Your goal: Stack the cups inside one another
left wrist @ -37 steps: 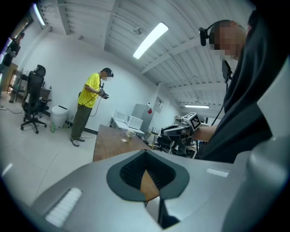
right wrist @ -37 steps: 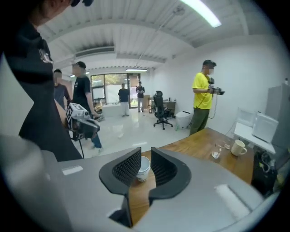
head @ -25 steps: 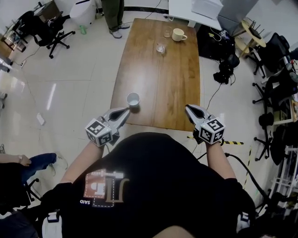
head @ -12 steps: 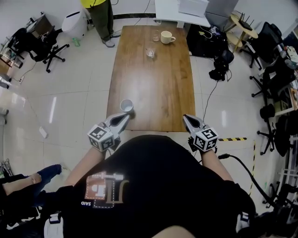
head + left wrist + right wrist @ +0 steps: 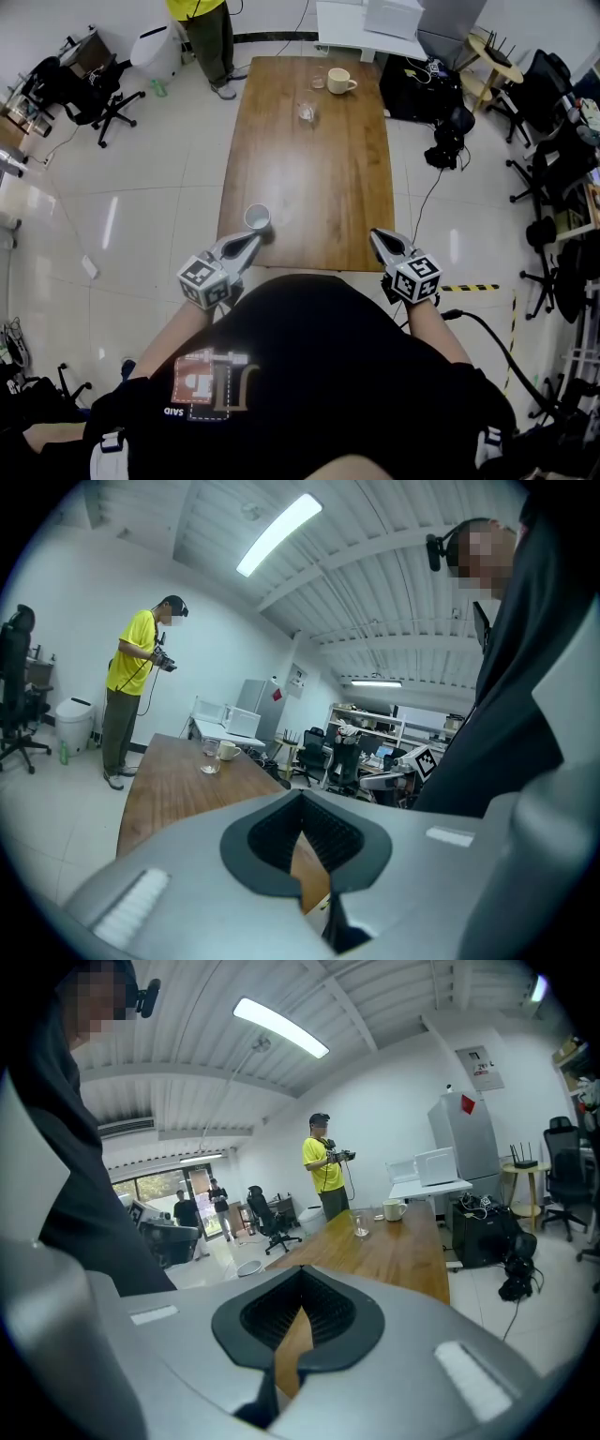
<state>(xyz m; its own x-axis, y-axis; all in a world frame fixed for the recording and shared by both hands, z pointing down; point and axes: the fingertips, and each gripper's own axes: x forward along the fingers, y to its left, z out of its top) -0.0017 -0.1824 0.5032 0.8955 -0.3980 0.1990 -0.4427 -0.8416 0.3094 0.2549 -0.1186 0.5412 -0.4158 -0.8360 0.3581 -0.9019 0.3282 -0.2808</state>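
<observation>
Blocking the head view: the wearer's black-shirted torso (image 5: 309,375) fills the lower half and covers the table's near edge between the two tools
Cut off: a person in a yellow top (image 5: 206,28) is clipped by the top edge in the head view and shows whole only in the left gripper view
Hard to make out: a clear glass (image 5: 306,112) and a second glass (image 5: 319,82) at the far end are tiny, and their contents cannot be told
Hidden from the left gripper view: the white cup, lost behind the grey jaw bodies
Left gripper (image 5: 246,246): jaws brought together at the tips, only a sliver of wood showing between the ribbed pads, nothing held; it sits at the near left corner
Right gripper (image 5: 382,239): jaws likewise closed at the tips and empty, at the near right corner, well apart from the other
White cup (image 5: 258,217): upright and mouth up on the table's near left edge, just beyond the left tool's tips; contact cannot be judged
Cream mug (image 5: 339,82): at the far end, just beside the second glass, handle to the right
Table (image 5: 319,178): long, brown wood, mostly bare
Room: pale glossy tiled floor (image 5: 141,197), black office chairs (image 5: 89,75) at far left, dark bags (image 5: 450,131) right of the table, a white desk (image 5: 370,19) beyond, ceiling strip lights in both gripper views
</observation>
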